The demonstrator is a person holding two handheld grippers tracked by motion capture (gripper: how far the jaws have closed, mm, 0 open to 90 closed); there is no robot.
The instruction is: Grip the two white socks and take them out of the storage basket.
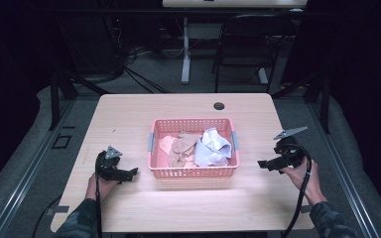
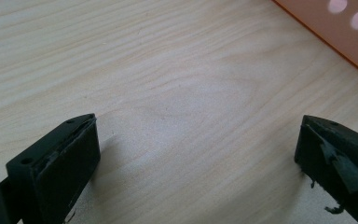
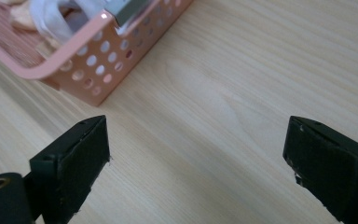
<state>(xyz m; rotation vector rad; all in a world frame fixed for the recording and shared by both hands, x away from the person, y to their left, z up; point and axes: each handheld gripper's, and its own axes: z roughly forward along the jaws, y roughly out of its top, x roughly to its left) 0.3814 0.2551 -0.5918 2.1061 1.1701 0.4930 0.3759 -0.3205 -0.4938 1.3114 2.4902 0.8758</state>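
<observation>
Bench [image 1: 129, 119] first: pale wood, with a pink basket [image 1: 193, 171] sitting between the two tongs. Inside it there's a beige cloth [image 1: 181, 146] on the side nearer the left tongs and a white cloth [image 1: 212, 148] on the side nearer the right tongs, both crumpled up. Far as I can judge, the cloth handling hasn't really got going: both pieces are in the basket and nothing lies out on the bench. Left tongs [image 1: 129, 173] sit low just beside the basket's left wall, jaws wide apart, holding nothing, only bare wood between them. Right tongs [image 1: 265, 163] hang off the basket's right side, a bit apart from it, jaws also spread wide and empty, pointed toward the basket corner.
</observation>
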